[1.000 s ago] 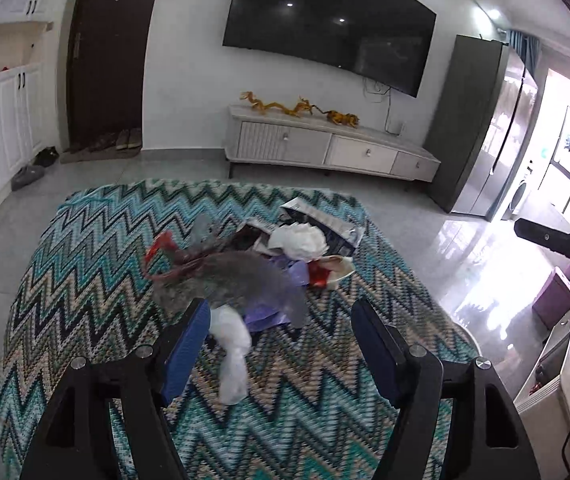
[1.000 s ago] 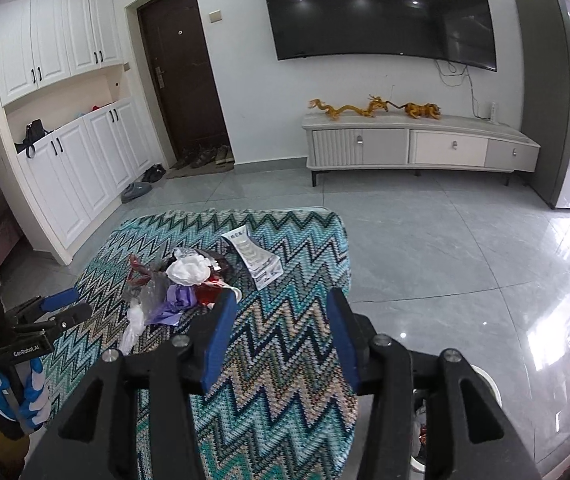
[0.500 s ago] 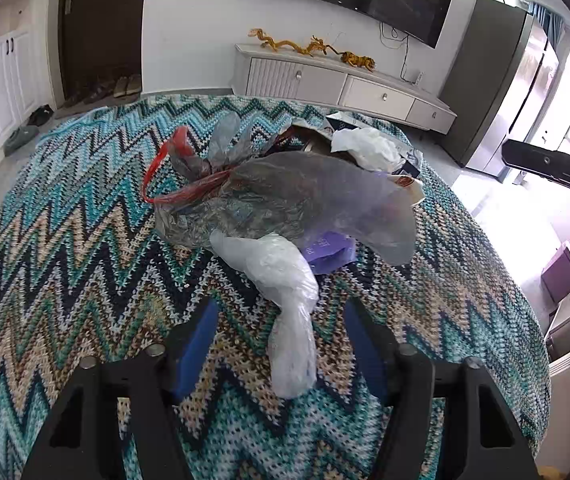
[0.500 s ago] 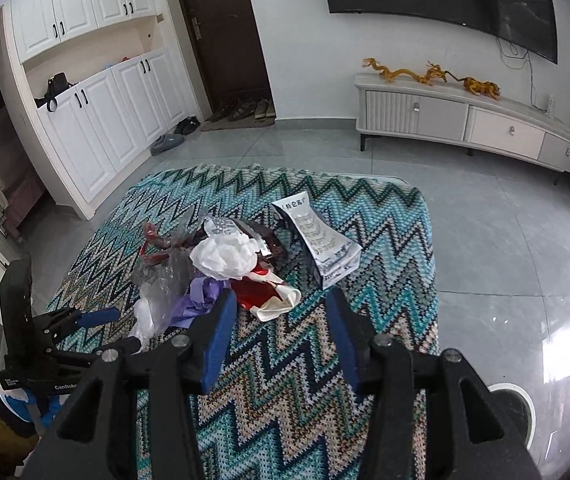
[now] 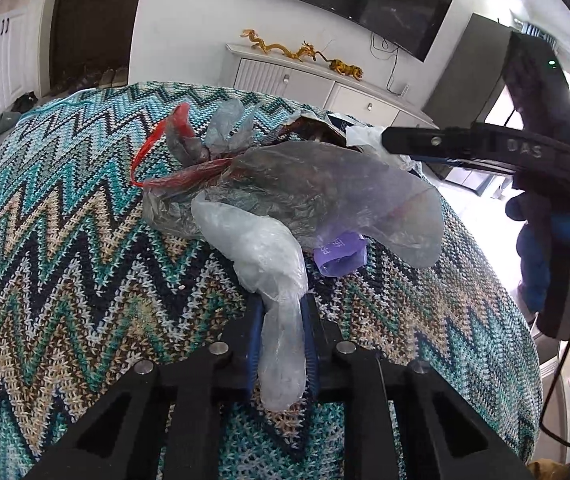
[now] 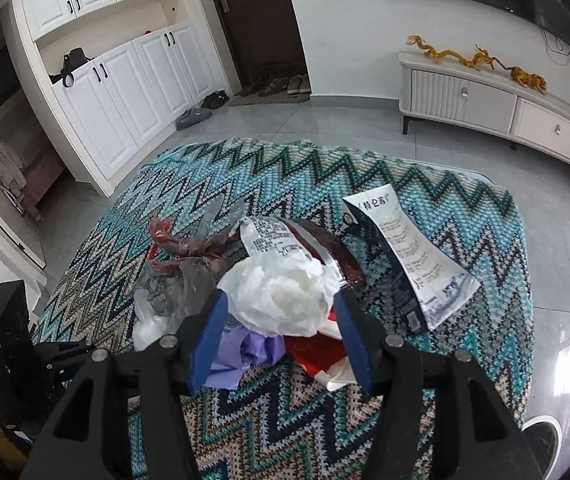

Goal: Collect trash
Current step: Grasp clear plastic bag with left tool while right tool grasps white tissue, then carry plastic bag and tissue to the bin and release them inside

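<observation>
Trash pile [image 5: 293, 184] sits mid-table on zigzag cloth [image 5: 65, 240]. Left gripper [image 5: 283, 320], spread wide half a second ago, now clenched on clear plastic glove [image 5: 277, 280]: first pickup secured. Right gripper [image 6: 281, 316] now straddles white wad [image 6: 281, 292], jaws spread.

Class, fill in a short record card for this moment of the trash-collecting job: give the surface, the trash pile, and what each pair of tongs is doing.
surface: zigzag-knit cloth covering a table
trash pile: clear plastic bag, grey bag, purple wrapper, white tissue wad, printed packet
left tongs: shut on the clear plastic bag's loose end
right tongs: open, one finger on each side of the white tissue wad
collected so far: nothing lifted clear of the cloth yet
</observation>
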{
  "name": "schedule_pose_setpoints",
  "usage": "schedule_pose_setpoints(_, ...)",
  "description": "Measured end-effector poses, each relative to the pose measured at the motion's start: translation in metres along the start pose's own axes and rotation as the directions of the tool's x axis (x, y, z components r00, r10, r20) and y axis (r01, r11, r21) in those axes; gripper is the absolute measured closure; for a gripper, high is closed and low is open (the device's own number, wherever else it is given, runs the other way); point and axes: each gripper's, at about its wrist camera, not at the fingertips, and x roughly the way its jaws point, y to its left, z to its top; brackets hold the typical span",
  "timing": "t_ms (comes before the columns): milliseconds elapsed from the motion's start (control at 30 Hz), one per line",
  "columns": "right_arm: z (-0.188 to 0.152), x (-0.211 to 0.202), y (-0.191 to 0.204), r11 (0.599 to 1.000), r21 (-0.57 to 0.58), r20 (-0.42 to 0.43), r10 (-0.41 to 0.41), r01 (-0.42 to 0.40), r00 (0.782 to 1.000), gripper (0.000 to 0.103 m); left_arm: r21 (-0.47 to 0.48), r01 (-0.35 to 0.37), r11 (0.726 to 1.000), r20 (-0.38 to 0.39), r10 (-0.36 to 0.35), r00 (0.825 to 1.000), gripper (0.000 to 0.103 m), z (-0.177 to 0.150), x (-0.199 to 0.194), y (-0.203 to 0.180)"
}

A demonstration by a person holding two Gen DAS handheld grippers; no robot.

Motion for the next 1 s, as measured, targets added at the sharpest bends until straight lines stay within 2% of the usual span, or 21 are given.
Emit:
schedule_pose_setpoints(100, 0.000, 0.005, 0.002, 1.000, -0.014, 0.008, -0.002, 0.002, 1.000, 0.050, -0.023, 0.005, 1.000, 0.010, -0.004, 1.000, 0.086, -0.003, -0.003, 0.006)
schedule_pose_setpoints(133, -0.001, 0.004, 0.003, 1.000, -0.021, 0.013, 0.000, 0.000, 1.000, 0.053, -0.029, 0.008, 1.000, 0.011, -0.007, 1.000, 0.086, -0.004, -0.003, 0.008)
schedule_pose_setpoints(167, -0.002, 0.003, 0.004, 0.999, -0.032, 0.014, 0.000, 0.001, 1.000, 0.059, -0.032, 0.009, 0.999, 0.011, -0.009, 1.000, 0.086, -0.004, -0.004, 0.009)
schedule_pose_setpoints(233, -0.004, -0.001, 0.006, 0.999, -0.048, 0.016, -0.001, 0.002, 1.000, 0.077, -0.031, 0.005, 1.000, 0.013, -0.005, 1.000, 0.086, -0.002, -0.005, 0.007)
schedule_pose_setpoints(333, -0.007, -0.012, 0.007, 0.999, -0.043, 0.027, 0.004, -0.003, 1.000, 0.089, -0.023, -0.008, 1.000, 0.016, 0.008, 1.000, 0.087, -0.001, -0.006, 0.007)
schedule_pose_setpoints(567, -0.018, -0.053, 0.014, 0.999, -0.047, 0.080, 0.012, -0.008, 0.997, 0.094, -0.037, -0.058, 0.998, 0.044, 0.059, 0.997, 0.089, 0.002, -0.016, -0.001)
schedule_pose_setpoints(700, -0.025, -0.086, 0.020, 0.998, -0.057, 0.123, 0.011, -0.004, 0.992, 0.094, -0.060, -0.057, 0.997, 0.069, 0.062, 0.996, 0.089, -0.002, -0.034, -0.003)
schedule_pose_setpoints(1000, -0.047, -0.155, 0.024, 0.998, -0.054, 0.221, -0.003, 0.015, 0.975, 0.094, 0.014, -0.066, 0.998, 0.165, 0.063, 0.984, 0.089, 0.002, -0.091, -0.038)
